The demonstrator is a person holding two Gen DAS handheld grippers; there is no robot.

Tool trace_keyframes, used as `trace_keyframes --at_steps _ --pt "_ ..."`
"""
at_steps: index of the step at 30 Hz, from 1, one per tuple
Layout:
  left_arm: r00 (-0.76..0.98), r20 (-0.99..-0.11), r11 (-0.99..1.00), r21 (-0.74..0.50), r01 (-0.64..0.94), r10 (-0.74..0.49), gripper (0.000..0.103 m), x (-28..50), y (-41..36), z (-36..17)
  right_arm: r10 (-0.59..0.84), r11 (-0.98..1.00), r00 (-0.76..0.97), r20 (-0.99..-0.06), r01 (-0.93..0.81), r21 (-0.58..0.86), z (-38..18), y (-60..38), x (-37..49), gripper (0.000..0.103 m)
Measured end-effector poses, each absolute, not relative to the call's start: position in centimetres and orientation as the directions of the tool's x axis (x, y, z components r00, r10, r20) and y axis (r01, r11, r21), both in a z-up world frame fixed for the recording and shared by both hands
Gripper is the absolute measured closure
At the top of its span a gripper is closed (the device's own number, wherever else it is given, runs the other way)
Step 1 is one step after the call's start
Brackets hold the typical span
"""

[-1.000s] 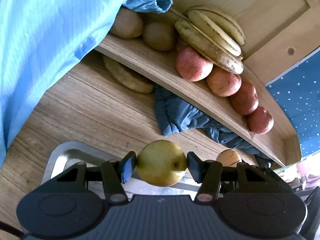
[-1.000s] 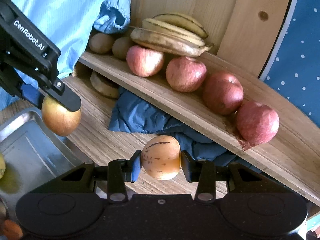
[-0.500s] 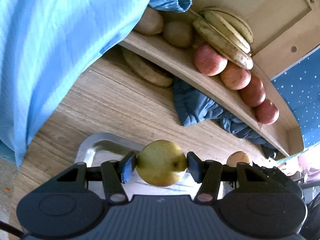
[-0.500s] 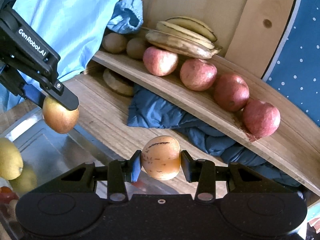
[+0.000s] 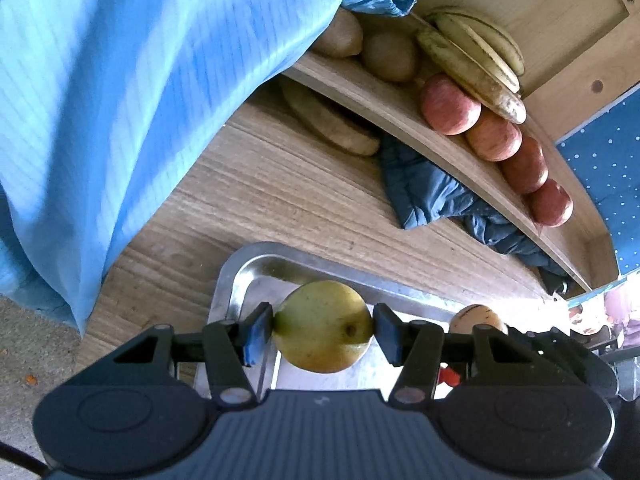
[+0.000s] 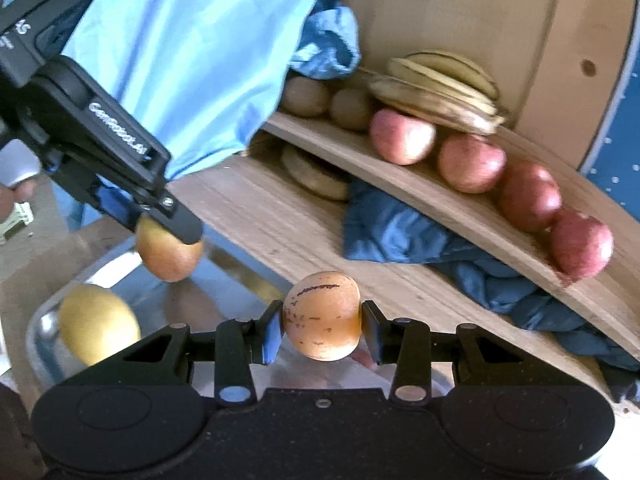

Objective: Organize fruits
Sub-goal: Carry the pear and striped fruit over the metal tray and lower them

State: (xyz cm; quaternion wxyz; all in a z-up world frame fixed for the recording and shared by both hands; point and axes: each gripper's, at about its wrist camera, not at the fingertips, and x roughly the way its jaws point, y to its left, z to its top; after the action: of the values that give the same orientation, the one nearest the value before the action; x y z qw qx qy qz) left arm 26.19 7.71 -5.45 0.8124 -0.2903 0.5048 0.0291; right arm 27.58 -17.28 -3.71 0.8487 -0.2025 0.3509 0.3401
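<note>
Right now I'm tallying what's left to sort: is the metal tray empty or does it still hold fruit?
Not empty. A yellow fruit lies in the metal tray. The rest of its floor is hidden behind the grippers.

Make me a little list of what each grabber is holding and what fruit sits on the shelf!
left gripper: shut on yellow-green pear
right gripper: shut on orange speckled fruit
below both: metal tray
wooden shelf: red apples in a row, bananas, brown kiwis
under shelf: dark blue cloth
</note>
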Motion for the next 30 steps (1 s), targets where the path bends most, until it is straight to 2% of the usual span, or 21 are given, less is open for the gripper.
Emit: trace_keyframes --at_steps 12,30 --pt "0.464 -0.842 0.840 -0.446 -0.309 -0.276 0.045 25.3 7.6 -5.6 0.483 0.629 0.438 -0.758 -0.776 -0.047 -4.2 -15.4 25.6 0.060" --pt "0.435 -0.849 0.854 -0.442 -0.274 -0.299 0.045 25.1 7.4 -6.0 0.476 0.659 0.396 -0.785 -0.752 0.021 -4.5 -15.5 24.9 0.060"
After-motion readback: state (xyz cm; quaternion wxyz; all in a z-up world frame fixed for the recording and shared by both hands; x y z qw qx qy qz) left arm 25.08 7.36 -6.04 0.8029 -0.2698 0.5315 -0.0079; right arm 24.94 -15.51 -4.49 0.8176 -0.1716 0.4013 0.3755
